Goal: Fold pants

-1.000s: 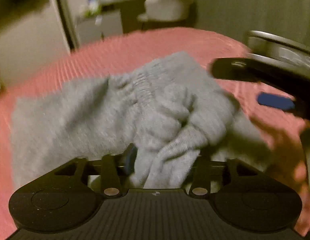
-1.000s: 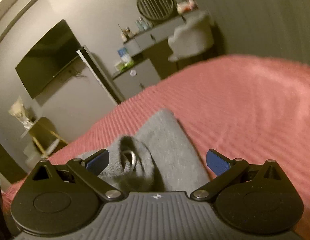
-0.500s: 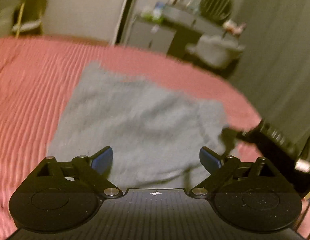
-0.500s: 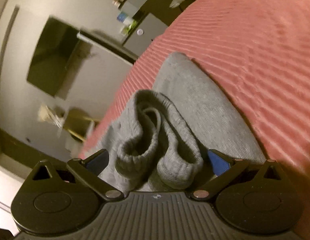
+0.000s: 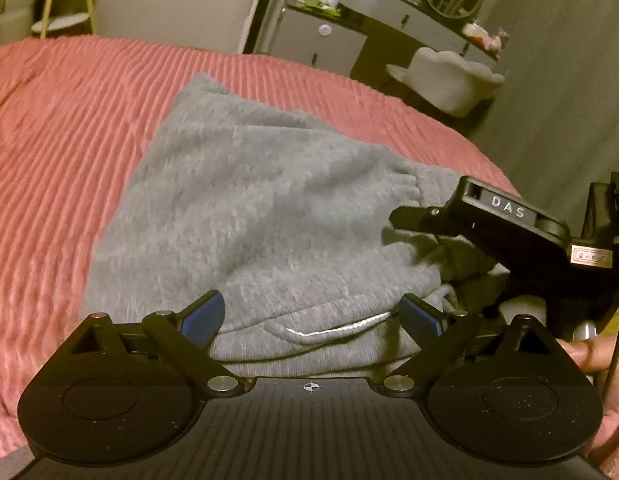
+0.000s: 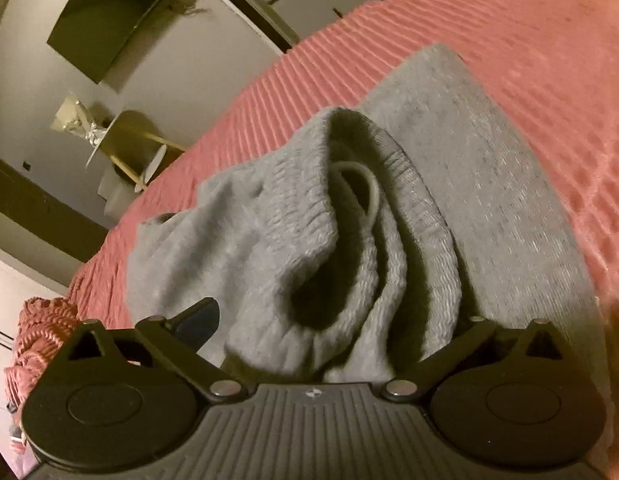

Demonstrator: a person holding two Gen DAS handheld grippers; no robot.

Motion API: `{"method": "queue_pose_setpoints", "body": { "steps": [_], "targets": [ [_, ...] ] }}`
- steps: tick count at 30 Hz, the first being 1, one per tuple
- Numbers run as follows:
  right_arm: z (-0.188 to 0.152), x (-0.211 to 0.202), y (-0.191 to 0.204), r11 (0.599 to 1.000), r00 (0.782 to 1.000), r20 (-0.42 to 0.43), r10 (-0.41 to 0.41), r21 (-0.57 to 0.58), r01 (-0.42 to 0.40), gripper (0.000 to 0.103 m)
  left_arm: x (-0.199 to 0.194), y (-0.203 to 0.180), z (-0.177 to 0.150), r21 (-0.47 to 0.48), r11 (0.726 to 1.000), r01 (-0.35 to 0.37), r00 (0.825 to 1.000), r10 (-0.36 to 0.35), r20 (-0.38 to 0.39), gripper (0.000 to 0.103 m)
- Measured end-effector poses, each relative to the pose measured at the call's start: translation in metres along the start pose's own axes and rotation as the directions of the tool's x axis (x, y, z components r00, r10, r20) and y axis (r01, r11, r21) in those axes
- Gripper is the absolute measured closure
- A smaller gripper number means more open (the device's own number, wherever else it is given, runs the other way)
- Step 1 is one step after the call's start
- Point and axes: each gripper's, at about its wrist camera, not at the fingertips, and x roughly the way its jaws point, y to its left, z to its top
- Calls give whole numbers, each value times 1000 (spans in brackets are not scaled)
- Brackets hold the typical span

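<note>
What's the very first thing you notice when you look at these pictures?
A pair of soft grey knit pants lies in a folded heap in the middle of a ribbed pink bedspread. In the right wrist view, their stretchy waistband gapes open just in front of the black right gripper, with a pale drawstring loop inside.

bare bedspread (image 5: pixel 61 152) left, pants (image 5: pixel 249 208) ahead

L gripper (image 5: pixel 311 318) jaws wide apart; R gripper (image 6: pixel 329 320) prob. spread too.
</note>
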Motion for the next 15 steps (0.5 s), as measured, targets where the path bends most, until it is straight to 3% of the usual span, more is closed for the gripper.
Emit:
{"method": "queue_pose_setpoints", "body": {
  "steps": [1,2,8,12,15],
  "targets": [
    [1,-3,2,1000,1000,15,0,2,0,13,1,1,0,-7,1000,0,1000,0,0,5],
    [2,-5,4,1000,1000,30,-6,-7,6,41,1,2,1,-12,1000,-2,1000,2,-3,5],
    [7,-31,13,997,992,117,56,41,-61,57,0,4,1,-34,999,4,1000,-4,3,5],
    [15,-64,25,985,961,228,155,42,-168,60,-9,3,-1,-41,999,21,999,-19,49,5],
    [4,-83,24,995,948,301,103,-48,-92,60,-15,6,0,-61,998,32,997,-27,69,5]
  ]
}}
